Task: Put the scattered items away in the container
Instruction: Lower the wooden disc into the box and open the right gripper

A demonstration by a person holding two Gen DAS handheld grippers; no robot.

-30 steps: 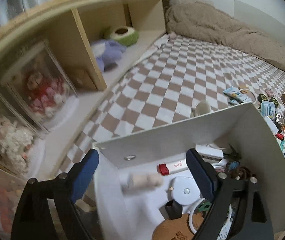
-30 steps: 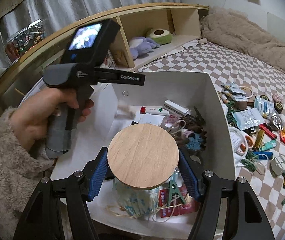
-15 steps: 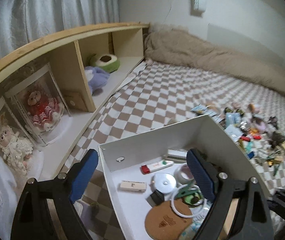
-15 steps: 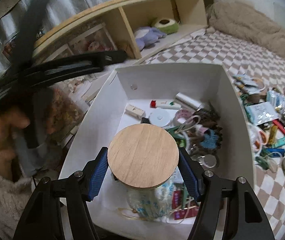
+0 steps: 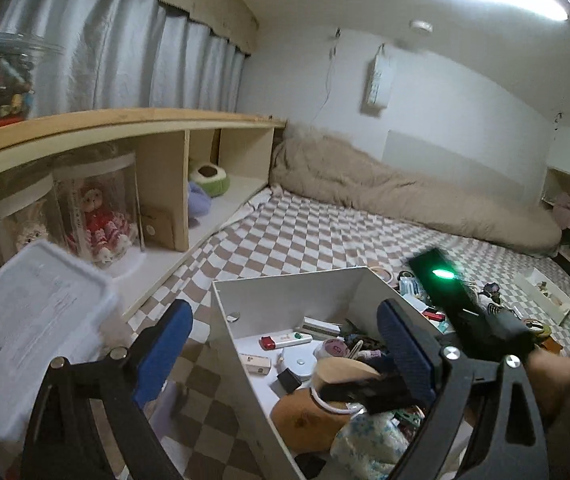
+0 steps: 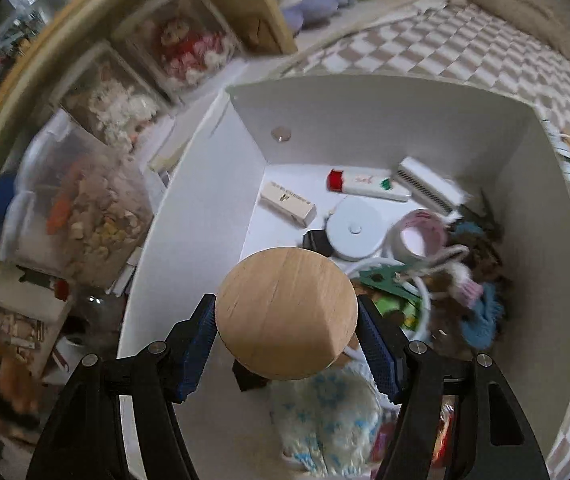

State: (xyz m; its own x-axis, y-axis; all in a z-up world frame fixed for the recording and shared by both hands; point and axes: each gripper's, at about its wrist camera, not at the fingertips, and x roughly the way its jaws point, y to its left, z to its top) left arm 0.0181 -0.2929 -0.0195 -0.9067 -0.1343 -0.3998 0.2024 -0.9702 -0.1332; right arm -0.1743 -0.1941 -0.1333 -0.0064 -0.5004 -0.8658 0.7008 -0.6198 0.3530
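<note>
The right hand-held gripper point(image 6: 287, 338) is clenched on a round wooden lid point(image 6: 286, 313), its blue pads point(image 6: 196, 346) pressed against the lid's two sides, and holds it above the near end of the white box point(image 6: 365, 112). Below the lid lies a blue-patterned pouch point(image 6: 325, 412). Farther in, the box holds a tube with a red cap point(image 6: 361, 182), a small cream carton point(image 6: 289, 203), a white disc point(image 6: 355, 232), a tape roll point(image 6: 417, 236) and a tangle of clips and blue yarn point(image 6: 481, 312) on the right side. The left hand-held gripper point(image 5: 285, 344) is released — its jaws stand wide apart with nothing between them — and it hangs over the box's left wall, one pad outside the box, the other over the inside. The box rests on a checkered bed point(image 5: 305, 236), beside a wooden shelf point(image 5: 125, 124) with dolls in clear cases point(image 5: 97, 208). Scattered items point(image 5: 417, 284) lie on the bed just beyond the box's right wall.
</note>
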